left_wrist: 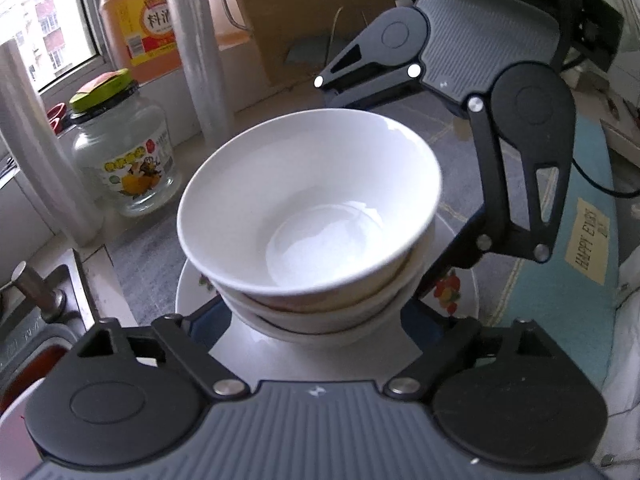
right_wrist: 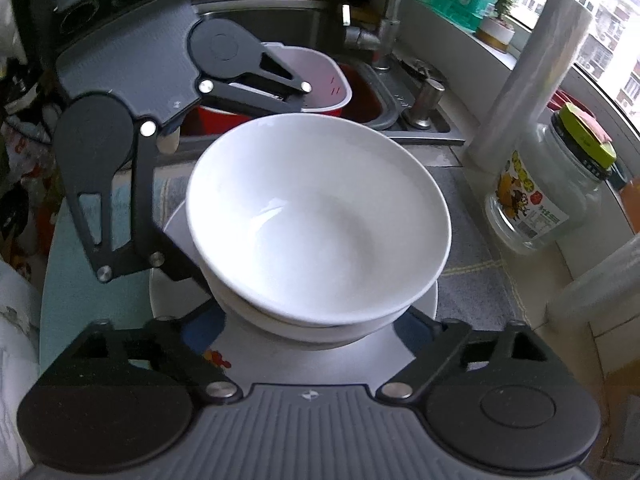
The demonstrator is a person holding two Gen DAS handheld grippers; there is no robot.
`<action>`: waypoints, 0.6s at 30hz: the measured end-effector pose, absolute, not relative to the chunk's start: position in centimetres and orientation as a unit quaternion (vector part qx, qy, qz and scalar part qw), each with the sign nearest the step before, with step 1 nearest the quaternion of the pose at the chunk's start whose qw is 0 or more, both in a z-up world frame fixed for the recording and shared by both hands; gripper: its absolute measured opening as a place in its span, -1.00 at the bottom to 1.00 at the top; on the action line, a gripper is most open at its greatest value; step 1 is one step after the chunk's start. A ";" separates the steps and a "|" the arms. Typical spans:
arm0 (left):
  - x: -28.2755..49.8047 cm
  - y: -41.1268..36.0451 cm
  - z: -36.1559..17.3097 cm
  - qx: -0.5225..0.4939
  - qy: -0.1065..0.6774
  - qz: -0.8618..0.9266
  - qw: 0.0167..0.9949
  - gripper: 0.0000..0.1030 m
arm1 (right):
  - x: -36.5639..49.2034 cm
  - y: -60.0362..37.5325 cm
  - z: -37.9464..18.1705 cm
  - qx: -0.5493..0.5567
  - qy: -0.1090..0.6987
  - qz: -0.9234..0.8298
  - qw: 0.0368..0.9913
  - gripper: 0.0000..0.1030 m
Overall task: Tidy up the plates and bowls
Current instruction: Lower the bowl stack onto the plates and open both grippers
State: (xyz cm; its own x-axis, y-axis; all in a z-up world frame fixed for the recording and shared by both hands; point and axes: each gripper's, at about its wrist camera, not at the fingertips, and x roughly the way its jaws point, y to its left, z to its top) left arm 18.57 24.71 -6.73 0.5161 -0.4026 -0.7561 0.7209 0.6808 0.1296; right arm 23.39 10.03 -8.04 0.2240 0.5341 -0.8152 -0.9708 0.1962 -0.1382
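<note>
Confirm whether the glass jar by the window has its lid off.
No, the glass jar has its yellow-green lid sitting on top.

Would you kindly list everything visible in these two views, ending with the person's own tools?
bowls: apparently three, white, nested on the plate
plate: one, white with fruit print, under the stack
jar: one, clear glass, green lid, near the window
bottle: one, orange, on the sill
cardboard box: one, brown, behind the stack
film rolls: at least two, clear, by the jar
sink: one, steel, holding a pale strainer
mat: one, light blue, beside the plate
left tool: one, black and grey, open around the stack
right tool: one, black and grey, straddling the stack, grip unclear
</note>
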 end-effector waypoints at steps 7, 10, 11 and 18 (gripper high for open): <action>16.0 26.1 -6.6 0.182 0.335 -0.313 0.870 0.93 | 22.4 9.1 -7.9 -0.316 0.342 0.485 0.740 0.93; 14.2 26.6 -6.2 0.166 0.308 -0.276 0.895 0.98 | 21.3 8.3 -7.7 -0.302 0.355 0.438 0.769 0.93; 13.6 26.7 -6.1 0.158 0.303 -0.259 0.903 0.98 | 20.8 7.9 -7.5 -0.293 0.358 0.423 0.779 0.93; 8.9 25.8 -4.7 0.069 0.273 -0.122 0.952 0.99 | 17.2 4.8 -6.3 -0.190 0.360 0.330 0.851 1.00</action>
